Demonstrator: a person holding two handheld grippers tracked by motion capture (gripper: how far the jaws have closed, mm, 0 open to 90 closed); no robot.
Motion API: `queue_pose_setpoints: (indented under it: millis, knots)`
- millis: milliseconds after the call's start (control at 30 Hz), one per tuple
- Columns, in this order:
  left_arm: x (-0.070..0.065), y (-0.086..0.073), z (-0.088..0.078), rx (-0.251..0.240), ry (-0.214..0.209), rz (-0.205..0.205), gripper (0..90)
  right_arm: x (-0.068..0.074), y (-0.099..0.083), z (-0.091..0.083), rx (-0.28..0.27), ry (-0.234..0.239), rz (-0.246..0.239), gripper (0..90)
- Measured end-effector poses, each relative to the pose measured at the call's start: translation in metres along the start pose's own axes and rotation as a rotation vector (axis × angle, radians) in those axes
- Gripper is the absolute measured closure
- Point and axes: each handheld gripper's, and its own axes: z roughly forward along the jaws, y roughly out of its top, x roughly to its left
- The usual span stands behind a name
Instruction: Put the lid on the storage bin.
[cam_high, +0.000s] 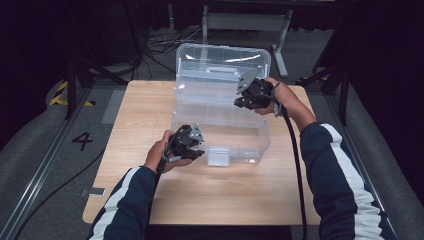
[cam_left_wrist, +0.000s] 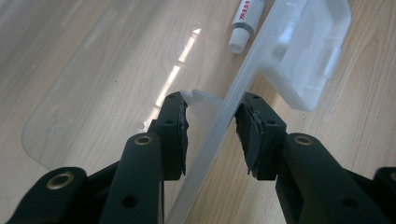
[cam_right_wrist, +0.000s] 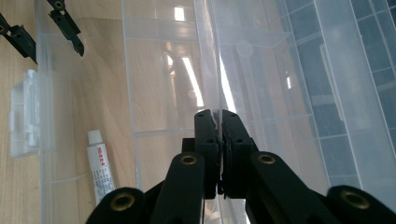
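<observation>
The left gripper (cam_left_wrist: 210, 133), jaws apart astride the front wall of the clear box (cam_high: 220, 131), seems to steady it while the right gripper (cam_right_wrist: 219, 154), clamped on a divider (cam_right_wrist: 215, 70), probably lifts it next, leaving the small tube (cam_right_wrist: 100, 168) inside.

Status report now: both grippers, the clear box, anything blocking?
Left gripper open, straddling front wall of clear box. Right gripper shut on a thin clear panel inside box. Small tube in box. Nothing blocking.

Dim surroundings, overhead glare (slightly soft)
</observation>
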Motion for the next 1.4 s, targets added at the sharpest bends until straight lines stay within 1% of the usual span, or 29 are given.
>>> queue_pose_setpoints:
  millis: [167, 233, 367, 433, 500, 567, 667, 767, 833, 933, 1000, 1100, 1133, 1167, 1233, 1267, 1300, 1333, 1400]
  knots:
    - [0.0, 0.0, 0.0, 0.0, 0.005, -0.001, 63.7, 0.004, 0.0, -0.001, 0.001, 0.002, -0.018, 87.2]
    - [-0.001, 0.0, 0.0, 0.002, 0.009, 0.0, 63.4, 0.006, -0.001, -0.001, 0.0, 0.001, -0.018, 87.1]
    - [-0.002, 0.001, 0.001, 0.008, 0.017, 0.009, 62.8, 0.009, -0.001, -0.002, 0.002, -0.003, -0.028, 86.6]
    - [-0.003, 0.001, 0.001, 0.011, 0.027, 0.013, 62.2, 0.011, -0.001, -0.002, 0.0, -0.008, -0.025, 86.6]
    - [-0.004, 0.001, 0.001, 0.008, 0.036, 0.013, 61.8, 0.012, -0.002, -0.003, -0.007, -0.003, -0.027, 86.7]
    - [-0.004, 0.001, 0.001, 0.008, 0.036, 0.011, 61.6, 0.014, -0.003, -0.003, -0.008, -0.005, -0.013, 86.7]
    - [-0.004, 0.001, 0.001, 0.01, 0.037, 0.017, 61.7, 0.018, -0.003, -0.004, -0.004, -0.007, -0.014, 86.5]
    - [-0.004, 0.001, 0.001, 0.009, 0.037, 0.013, 61.5, 0.021, -0.004, -0.004, -0.007, -0.005, -0.013, 86.4]
    - [-0.004, 0.001, 0.001, 0.009, 0.041, 0.018, 61.3, 0.022, -0.005, -0.004, -0.012, -0.01, -0.02, 85.9]
    - [-0.005, 0.0, 0.002, 0.003, 0.047, 0.017, 60.8, 0.024, -0.008, -0.004, -0.027, -0.013, -0.012, 85.5]
    - [-0.006, 0.0, 0.002, -0.001, 0.056, 0.024, 60.2, 0.026, -0.01, -0.005, -0.04, -0.007, 0.0, 85.6]
    - [-0.008, -0.001, 0.002, -0.005, 0.066, 0.026, 59.1, 0.028, -0.011, -0.005, -0.044, -0.003, -0.008, 85.5]
    - [-0.009, -0.001, 0.002, -0.01, 0.08, 0.027, 59.1, 0.029, -0.011, -0.005, -0.049, -0.006, -0.005, 85.4]
    - [-0.009, -0.002, 0.0, -0.016, 0.084, 0.029, 58.8, 0.031, -0.012, -0.005, -0.049, -0.003, -0.006, 85.3]
    - [-0.009, -0.002, -0.001, -0.02, 0.079, 0.028, 60.7, 0.031, -0.012, -0.005, -0.052, 0.0, -0.006, 85.1]
    - [-0.008, -0.002, -0.005, -0.034, 0.074, 0.027, 60.7, 0.031, -0.013, -0.005, -0.055, 0.001, -0.001, 85.0]
    - [-0.008, -0.003, -0.007, -0.041, 0.069, 0.024, 63.5, 0.031, -0.015, -0.005, -0.068, 0.013, 0.008, 85.0]
    - [-0.007, -0.003, -0.008, -0.043, 0.061, 0.029, 65.0, 0.032, -0.016, -0.005, -0.07, 0.012, 0.01, 85.0]
    - [-0.006, -0.004, -0.01, -0.038, 0.06, 0.036, 66.5, 0.034, -0.018, -0.005, -0.081, 0.014, 0.011, 84.9]
